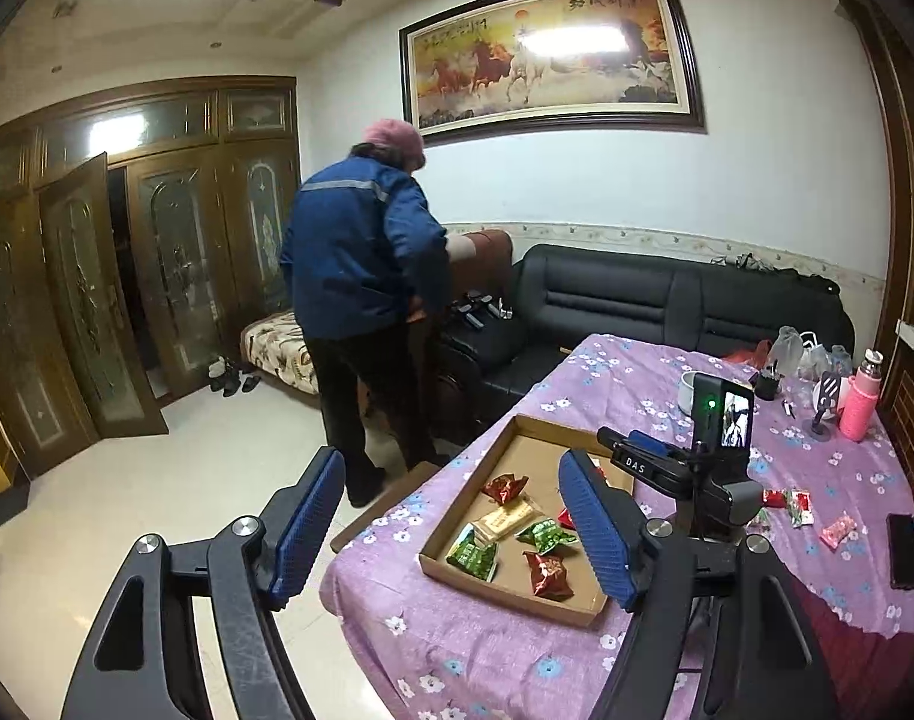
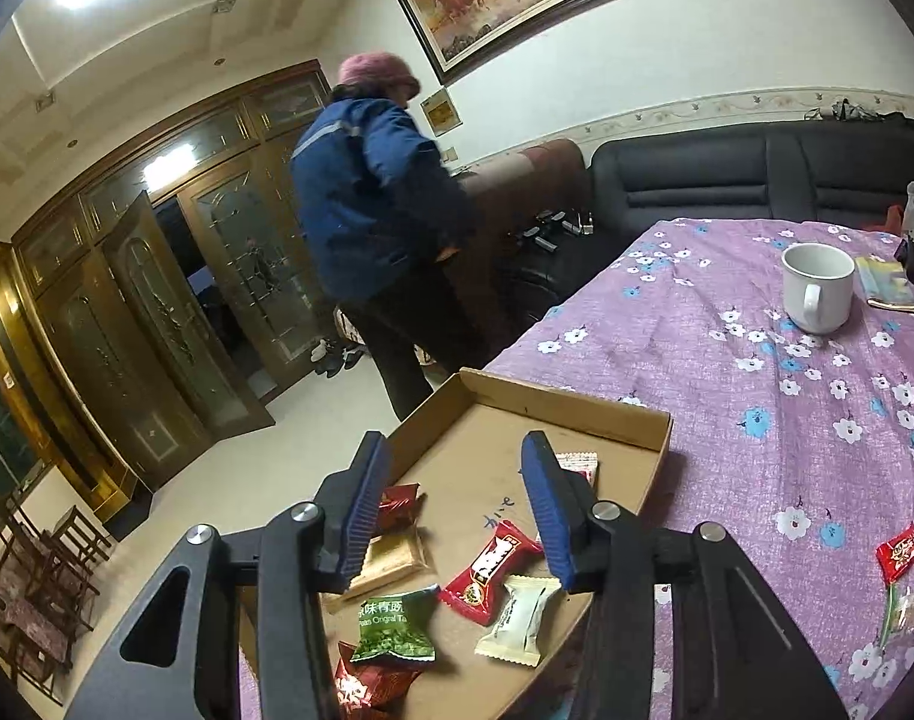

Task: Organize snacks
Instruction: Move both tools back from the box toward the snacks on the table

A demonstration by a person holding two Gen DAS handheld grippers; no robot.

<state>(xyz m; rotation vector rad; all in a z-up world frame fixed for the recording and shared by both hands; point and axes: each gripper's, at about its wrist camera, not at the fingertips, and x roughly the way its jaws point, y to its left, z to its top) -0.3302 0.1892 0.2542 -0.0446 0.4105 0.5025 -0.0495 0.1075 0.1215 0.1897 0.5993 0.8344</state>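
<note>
A shallow cardboard tray [image 1: 577, 599] [image 2: 577, 402] sits on the purple flowered tablecloth and holds several wrapped snacks: green packs [image 1: 472, 558] [image 2: 394, 627], dark red packs [image 1: 547, 573], a red bar [image 2: 490, 561] and a white bar [image 2: 520, 615]. More snacks [image 1: 796, 507] [image 2: 898, 552] lie loose on the cloth to the right of the tray. My left gripper [image 1: 457, 525] is open and empty, raised over the tray's left edge. My right gripper [image 2: 451, 510] is open and empty just above the snacks in the tray; its body shows in the left wrist view [image 1: 676, 468].
A white mug [image 2: 817, 285], a booklet [image 2: 886, 282], a pink bottle [image 1: 862, 402], a black phone [image 1: 904, 549] and bags stand on the table [image 2: 727, 396]. A person in a blue jacket [image 1: 361, 258] stands by the black sofa [image 1: 667, 300]. Wooden doors stand to the left.
</note>
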